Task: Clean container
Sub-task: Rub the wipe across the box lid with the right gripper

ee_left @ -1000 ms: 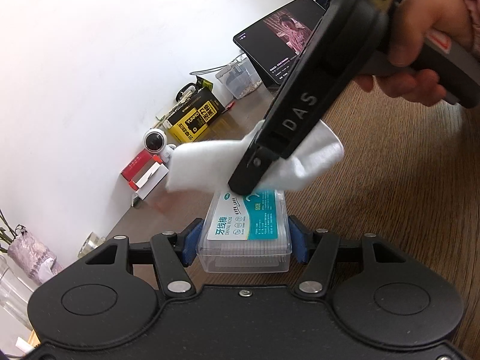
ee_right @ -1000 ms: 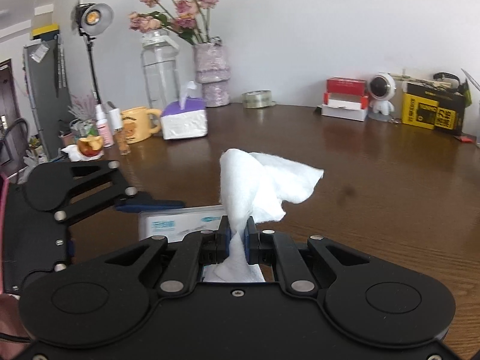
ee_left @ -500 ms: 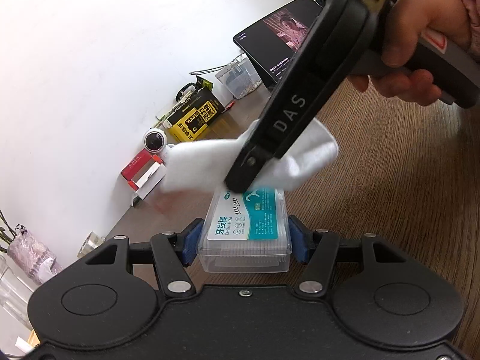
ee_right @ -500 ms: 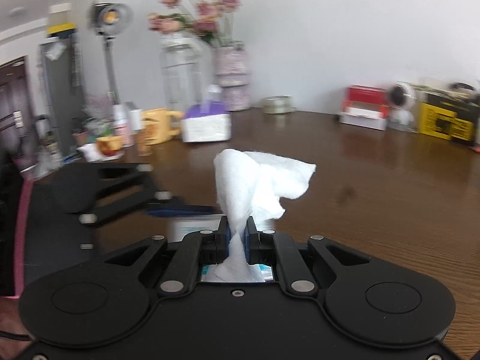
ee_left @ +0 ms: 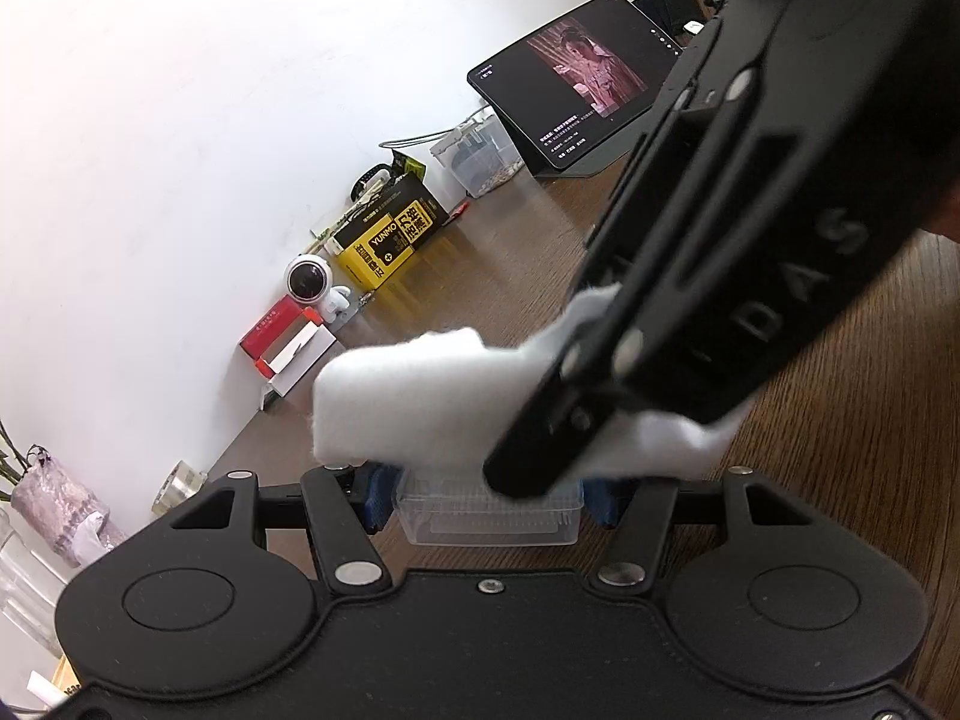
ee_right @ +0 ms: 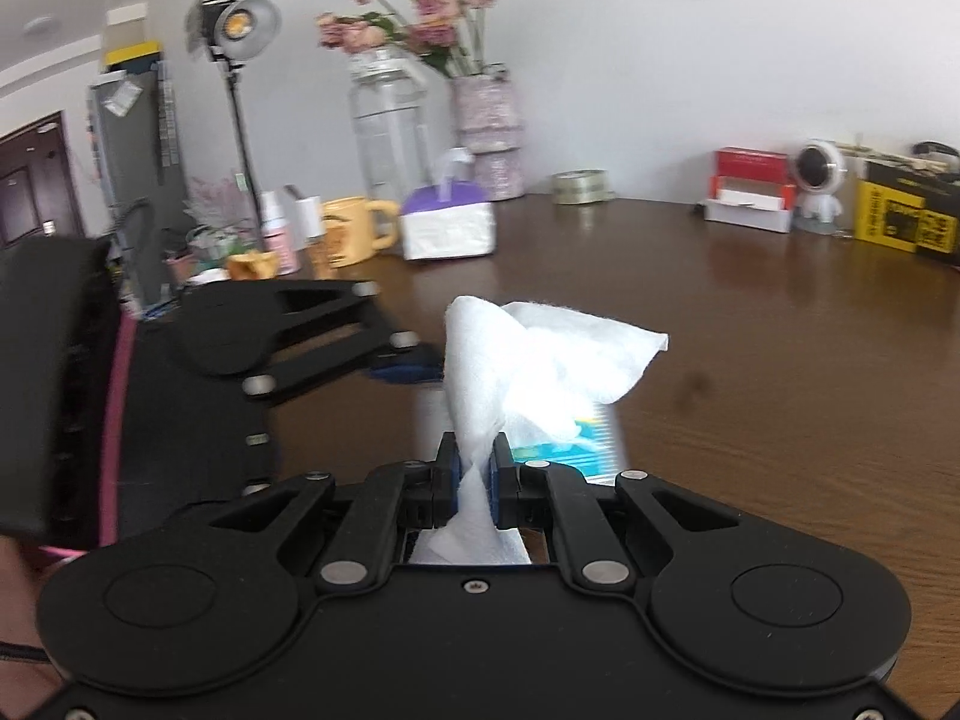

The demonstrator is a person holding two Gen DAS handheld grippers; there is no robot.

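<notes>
Right gripper (ee_right: 475, 468) presses wipe (ee_left: 414, 396) onto container (ee_left: 489, 510) clamped in left gripper (ee_left: 489, 495).

Home desk in a lived-in room.
Brown table (ee_right: 780, 324) with vase of flowers (ee_right: 480, 114), mug (ee_right: 354, 228), tissue box (ee_right: 447, 228), tablet (ee_left: 576, 84); studio lamp (ee_right: 243, 24) and door (ee_right: 30, 180) behind.

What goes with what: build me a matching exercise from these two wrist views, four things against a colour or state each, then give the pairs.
Things:
1. clear plastic box
2. white wipe
3. mug
4. tissue pack

States or colours:
A. yellow, standing near the flower vase
B. pinched in the right hand-held gripper
C. purple on top, white below
D. clamped between the fingers of the left hand-held gripper

Pairs: 1-D, 2-B, 3-A, 4-C
</notes>
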